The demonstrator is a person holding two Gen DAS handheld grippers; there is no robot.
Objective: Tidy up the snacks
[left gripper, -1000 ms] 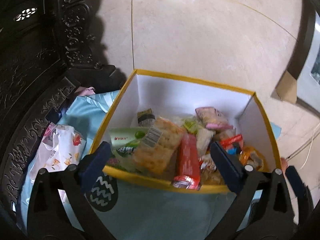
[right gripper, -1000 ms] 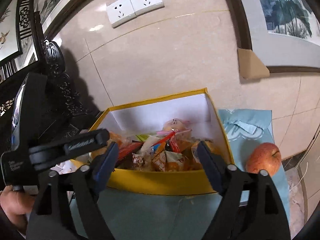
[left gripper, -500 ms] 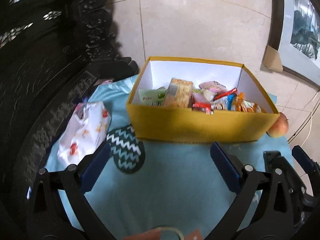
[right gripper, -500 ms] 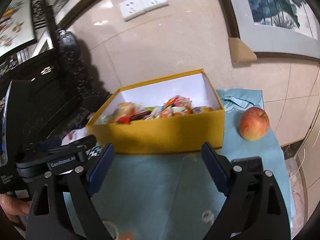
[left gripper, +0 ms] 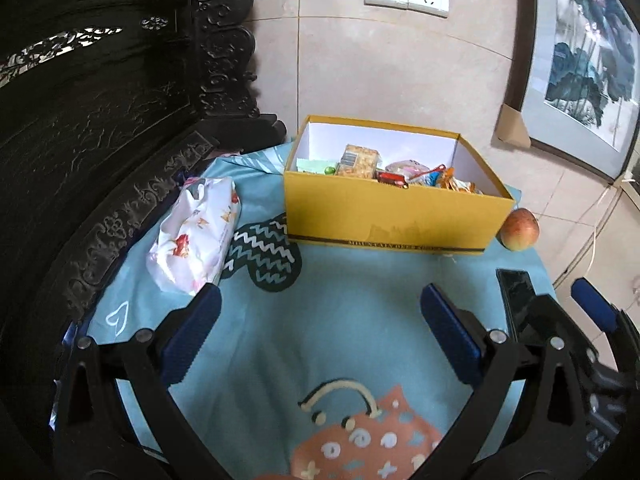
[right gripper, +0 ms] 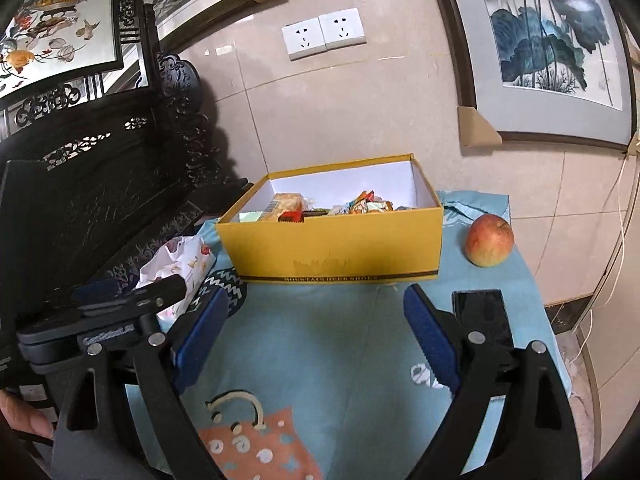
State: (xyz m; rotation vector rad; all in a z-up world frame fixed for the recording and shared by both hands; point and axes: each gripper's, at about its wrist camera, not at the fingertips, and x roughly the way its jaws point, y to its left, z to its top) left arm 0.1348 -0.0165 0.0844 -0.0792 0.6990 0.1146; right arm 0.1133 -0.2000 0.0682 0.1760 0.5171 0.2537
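A yellow cardboard box (left gripper: 394, 216) (right gripper: 340, 246) with a white inside stands on a light blue cloth (left gripper: 352, 320) (right gripper: 328, 344) near the wall. Several wrapped snacks (left gripper: 396, 170) (right gripper: 320, 208) lie heaped in it. My left gripper (left gripper: 320, 328) hangs open over the cloth, well in front of the box, with nothing between its blue pads. My right gripper (right gripper: 316, 330) is open too and empty, at about the same distance from the box. The left gripper's body shows at the left edge of the right wrist view.
A white flowered packet (left gripper: 196, 236) (right gripper: 176, 268) lies left of the box beside dark carved furniture (left gripper: 100, 128). A red apple (left gripper: 519, 229) (right gripper: 489, 240) sits right of the box, a black phone (left gripper: 518, 300) (right gripper: 480, 316) in front of it. The cloth's right edge drops off.
Both grippers have drawn back from above the box toward the near side of the table. The box now looks smaller and farther, and the apple and phone have come into view.
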